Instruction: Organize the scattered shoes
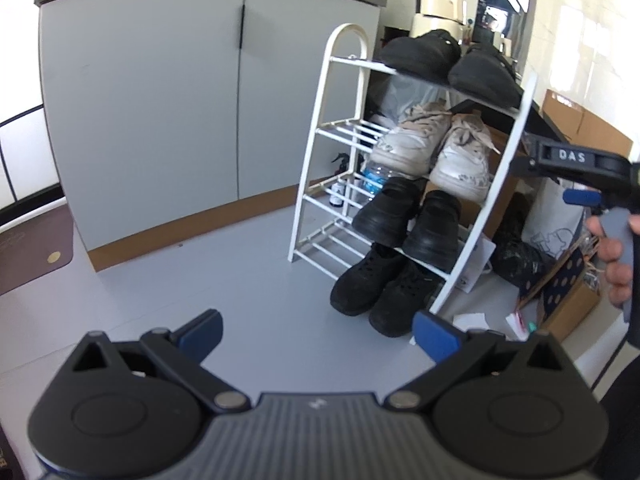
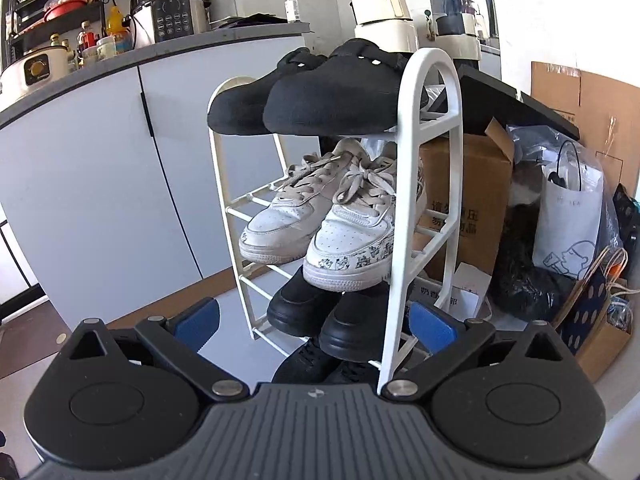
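Note:
A white shoe rack (image 1: 316, 148) (image 2: 434, 184) stands on the grey floor. Black clogs (image 1: 420, 54) (image 2: 332, 92) sit on its top tier, white sneakers (image 1: 404, 146) (image 2: 348, 236) on the second, black leather shoes (image 1: 384, 216) (image 2: 300, 304) on the third, and black perforated shoes (image 1: 364, 284) (image 2: 304, 360) at the bottom. My left gripper (image 1: 318, 338) is open and empty, low over the floor in front of the rack. My right gripper (image 2: 316, 322) is open and empty, close to the rack's right side; its body (image 1: 576, 162) shows in the left wrist view, held by a hand (image 1: 616, 256).
A grey cabinet (image 1: 160, 100) with a dark countertop stands left of the rack, with kitchen appliances (image 2: 172, 12) on top. Cardboard boxes (image 2: 468, 200), bags (image 2: 568, 220) and scattered paper (image 1: 472, 320) crowd the right. A water bottle (image 1: 374, 178) stands behind the rack.

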Available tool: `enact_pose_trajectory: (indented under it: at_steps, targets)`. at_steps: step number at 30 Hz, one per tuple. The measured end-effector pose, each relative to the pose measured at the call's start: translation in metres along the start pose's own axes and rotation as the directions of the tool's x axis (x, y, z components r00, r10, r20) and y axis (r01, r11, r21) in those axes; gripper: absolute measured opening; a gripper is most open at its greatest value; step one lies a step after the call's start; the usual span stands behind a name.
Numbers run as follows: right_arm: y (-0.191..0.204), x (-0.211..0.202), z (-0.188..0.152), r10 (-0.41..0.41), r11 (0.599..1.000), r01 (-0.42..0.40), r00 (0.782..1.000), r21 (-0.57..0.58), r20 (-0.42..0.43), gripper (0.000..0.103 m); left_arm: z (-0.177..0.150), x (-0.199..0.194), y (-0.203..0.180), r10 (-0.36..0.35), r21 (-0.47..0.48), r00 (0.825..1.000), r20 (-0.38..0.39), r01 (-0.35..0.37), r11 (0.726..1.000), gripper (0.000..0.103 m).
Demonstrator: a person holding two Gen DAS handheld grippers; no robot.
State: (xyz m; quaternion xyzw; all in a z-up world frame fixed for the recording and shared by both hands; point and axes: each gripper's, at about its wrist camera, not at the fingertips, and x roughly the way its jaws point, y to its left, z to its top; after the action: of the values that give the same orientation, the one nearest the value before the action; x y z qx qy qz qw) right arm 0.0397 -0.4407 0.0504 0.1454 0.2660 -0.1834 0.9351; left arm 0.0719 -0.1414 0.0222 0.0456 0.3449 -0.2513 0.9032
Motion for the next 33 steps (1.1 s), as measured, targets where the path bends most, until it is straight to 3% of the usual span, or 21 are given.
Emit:
enact_pose_trajectory:
  at_steps: [12, 20, 26, 33]
  targets:
    - [0.034, -0.025, -0.020, -0.024, 0.993, 0.026, 0.999, -0.111, 0.022, 0.103, 0.000, -0.016, -0.004, 0.068, -0.047, 0.998, 0.010, -0.067, 0.997, 0.103]
    - [0.046, -0.037, -0.045, 0.036, 0.988, -0.039, 0.999, -0.149, -0.025, 0.103, -0.008, -0.023, -0.001, 0.066, -0.093, 0.998, 0.011, -0.065, 0.994, 0.103]
    - [0.057, -0.043, -0.059, 0.055, 0.987, -0.063, 0.997, -0.151, -0.055, 0.103, -0.009, -0.027, -0.004, 0.095, -0.025, 0.995, 0.023, -0.095, 0.995, 0.103]
    - [0.073, -0.046, -0.073, 0.055, 0.982, -0.066, 0.996, -0.175, -0.069, 0.103, -0.011, -0.029, 0.001, 0.089, -0.023, 0.996, 0.007, -0.089, 0.996, 0.103]
